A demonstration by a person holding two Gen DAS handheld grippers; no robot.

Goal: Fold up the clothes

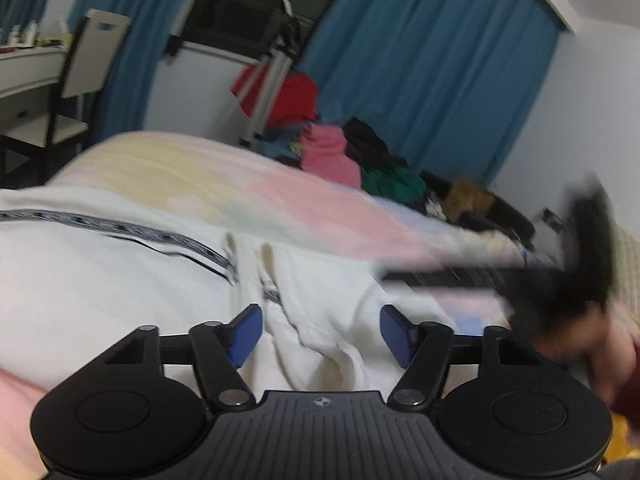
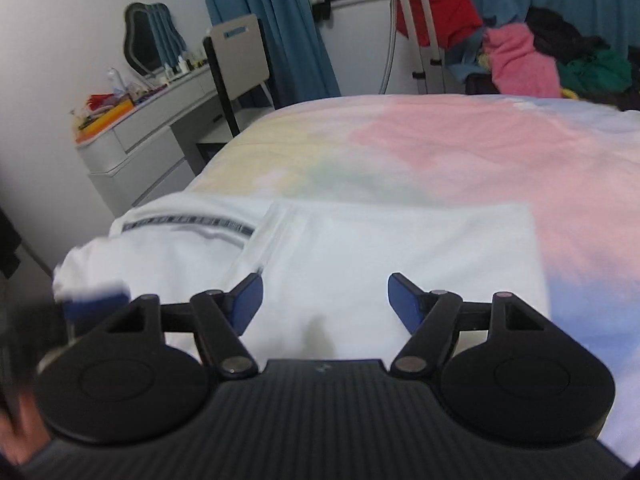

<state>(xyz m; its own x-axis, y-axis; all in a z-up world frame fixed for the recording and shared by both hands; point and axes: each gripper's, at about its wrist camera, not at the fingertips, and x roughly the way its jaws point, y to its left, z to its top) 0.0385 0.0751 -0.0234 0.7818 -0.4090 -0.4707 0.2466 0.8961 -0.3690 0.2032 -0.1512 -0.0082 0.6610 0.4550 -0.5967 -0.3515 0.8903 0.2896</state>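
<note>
A white garment (image 1: pixel 120 280) with a dark patterned stripe lies on the pastel bed sheet (image 1: pixel 300 200). My left gripper (image 1: pixel 320 334) stands open low over it. A raised fold of the white cloth runs between the blue pads (image 1: pixel 244 332), which do not press on it. At the right edge of this view the other gripper (image 1: pixel 580 260) is a dark blur. In the right wrist view the white garment (image 2: pixel 400 248) lies partly folded with a straight right edge. My right gripper (image 2: pixel 326 302) hovers open above it with nothing held. The left gripper (image 2: pixel 96 300) shows blurred at the left.
A heap of clothes (image 1: pixel 328 152) in pink, green, black and red sits at the bed's far end. A metal stand (image 2: pixel 424 32) rises by blue curtains (image 1: pixel 420 60). A chair (image 2: pixel 240 64) and a cluttered dresser (image 2: pixel 152 132) stand left of the bed.
</note>
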